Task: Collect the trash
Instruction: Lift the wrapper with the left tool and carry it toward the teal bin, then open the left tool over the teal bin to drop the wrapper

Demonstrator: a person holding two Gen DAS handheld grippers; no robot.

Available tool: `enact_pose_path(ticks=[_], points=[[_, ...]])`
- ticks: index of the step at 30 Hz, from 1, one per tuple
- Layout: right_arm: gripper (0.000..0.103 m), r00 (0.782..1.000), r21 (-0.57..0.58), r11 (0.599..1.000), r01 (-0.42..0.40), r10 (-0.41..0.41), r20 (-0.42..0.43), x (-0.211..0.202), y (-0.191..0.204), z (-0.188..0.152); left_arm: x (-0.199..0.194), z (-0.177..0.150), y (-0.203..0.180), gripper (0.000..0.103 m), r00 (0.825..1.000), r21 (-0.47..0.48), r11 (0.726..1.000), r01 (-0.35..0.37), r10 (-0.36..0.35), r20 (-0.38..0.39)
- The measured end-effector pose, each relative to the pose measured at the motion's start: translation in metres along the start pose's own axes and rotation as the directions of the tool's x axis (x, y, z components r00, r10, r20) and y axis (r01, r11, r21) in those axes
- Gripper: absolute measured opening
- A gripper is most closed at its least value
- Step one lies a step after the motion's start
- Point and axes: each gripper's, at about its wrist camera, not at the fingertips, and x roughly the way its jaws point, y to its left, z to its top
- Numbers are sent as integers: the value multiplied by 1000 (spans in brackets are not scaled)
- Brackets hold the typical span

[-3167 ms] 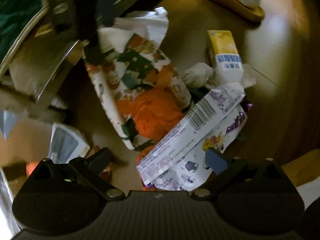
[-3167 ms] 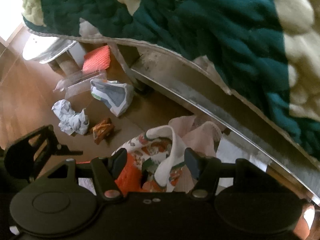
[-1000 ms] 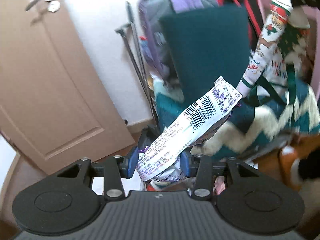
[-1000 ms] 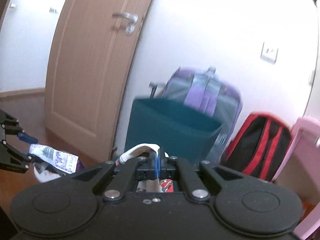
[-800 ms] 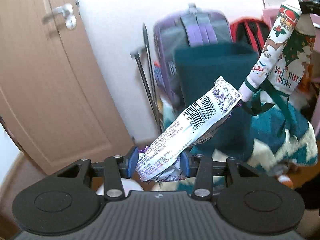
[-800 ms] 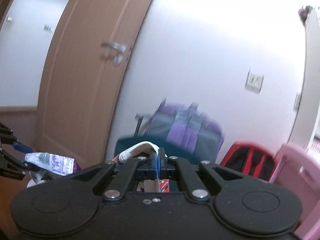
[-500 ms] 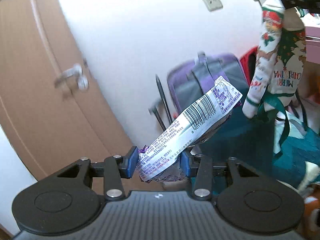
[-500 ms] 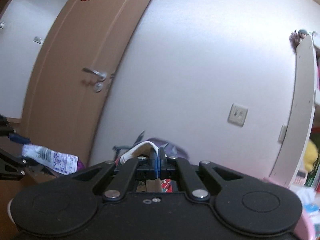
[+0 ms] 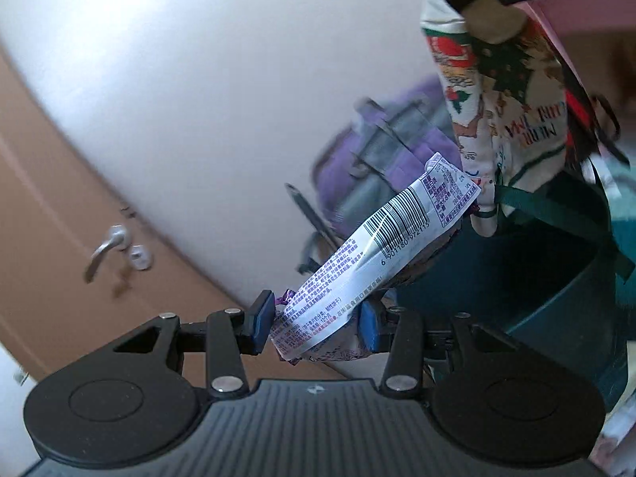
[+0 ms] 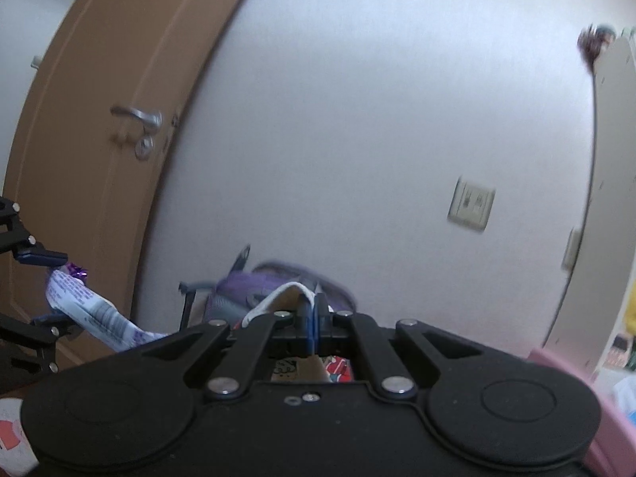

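- A white wall (image 10: 357, 139) is seen across most of both views; it is plain and a little blurred.
- A brown door (image 10: 99, 119) is set in the wall on the left side, with a metal handle (image 10: 139, 116) and a keyhole under it. In the left wrist view the same door (image 9: 59, 198) is tilted.
- A dark green bin (image 9: 556, 278) is seen low on the right of the left wrist view, under the hanging bag.
- A purple suitcase (image 9: 381, 159) is placed against the wall, behind the bin; it is blurred. Only its top (image 10: 246, 286) is shown in the right wrist view.
- A pink piece of furniture (image 10: 576, 373) is seen at the right edge; what it is cannot be told.
- A bag (image 9: 497, 91) with a Christmas print is held up in the air by its top edge, above the bin, and green ribbons are hanging from it.
- The right gripper (image 10: 312, 326) is clenched on the bag edge (image 10: 278, 298); its jaws are pressed together with the white fabric between them.
- A wrapper (image 9: 377, 250) with a barcode is grasped at its lower end by the left gripper (image 9: 314, 326); it is pointed up to the right, just beside the bottom of the bag and above the bin.
- A socket (image 10: 471, 206) is fixed on the wall at the right.
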Motion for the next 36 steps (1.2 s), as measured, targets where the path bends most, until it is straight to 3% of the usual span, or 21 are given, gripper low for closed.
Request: enact_pose_path(ticks=[9,15,19,23,28,36], points=[[2,996,5,997,-83,83,-28,45,4,-23,61,3,-51,43,991,128,985,112,-101,-92],[2,992,94,988,-124,126,-12,70,-2,-6,78,15,-76,44,990,255,959,125,-105,-91],[2,987,94,985,-145,151,-53,81,1,-12,87,17,-90,47,989,305,943,136,-112,-97],[8,975,135,975,-178,194,-111,86,0,-25,90,21,-95,52,990,290,948,131,-108,-94],[23,969,160,972,-171,196,-153,83,-2,-26,94,27,-92,76,986,236,961,147,-123,-111],[34,962,173,970,-170,202,-184,54,-16,-21,75,28,-74,81,983,120,979,163,-151,-103]])
